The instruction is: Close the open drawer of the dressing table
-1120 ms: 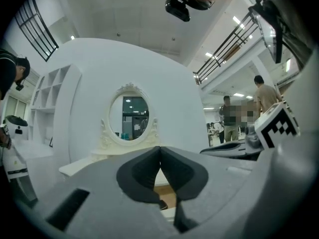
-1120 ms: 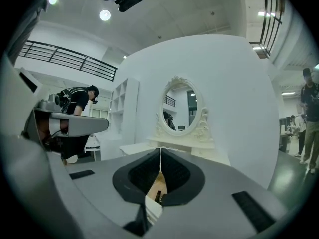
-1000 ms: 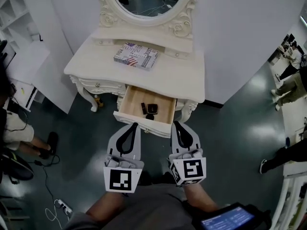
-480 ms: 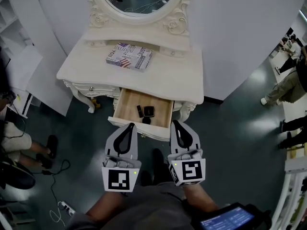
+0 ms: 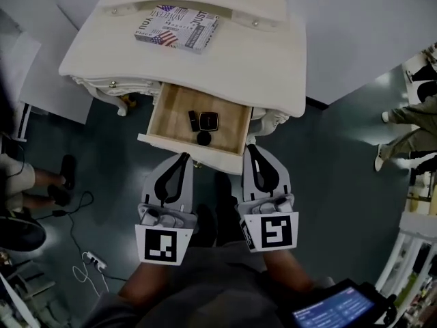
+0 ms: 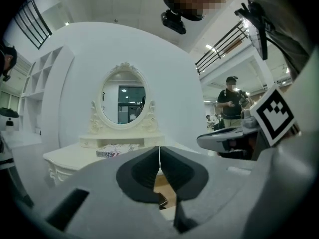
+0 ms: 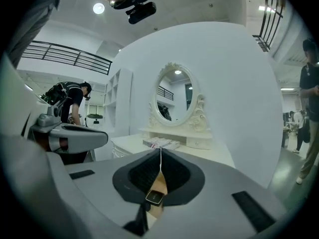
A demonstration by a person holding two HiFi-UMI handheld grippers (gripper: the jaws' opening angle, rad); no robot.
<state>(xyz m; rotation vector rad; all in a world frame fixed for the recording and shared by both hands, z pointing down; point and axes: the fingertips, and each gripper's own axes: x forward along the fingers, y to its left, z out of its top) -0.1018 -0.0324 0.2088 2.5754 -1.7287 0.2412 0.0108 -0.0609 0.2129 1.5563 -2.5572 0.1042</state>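
Note:
The cream dressing table (image 5: pixel 266 74) has its middle drawer (image 5: pixel 169 117) pulled out, wooden floor showing. Inside lie a square black device (image 5: pixel 209 121), a short black stick (image 5: pixel 194 120) and a small round black piece (image 5: pixel 203 139). My left gripper (image 5: pixel 183 158) is shut and its tip is at the left part of the drawer's front panel (image 5: pixel 160 143). My right gripper (image 5: pixel 251 149) is also shut, just off the front's right corner. I cannot tell if either touches it. In the left gripper view the left gripper (image 6: pixel 159 149) has its jaws together and empty; the right gripper (image 7: pixel 160 152) in its own view looks the same.
A printed book (image 5: pixel 179 27) lies on the tabletop. An oval mirror (image 6: pixel 123 103) stands behind it. On the floor at the left are a person's shoes (image 5: pixel 65 176), cables and a power strip (image 5: pixel 92 262). People stand at the right (image 5: pixel 410 125). A tablet (image 5: pixel 334 311) is at the bottom right.
Both grippers sank and moved in towards the drawer front, staying shut. The table slid up in the head view, and the mirror left that picture.

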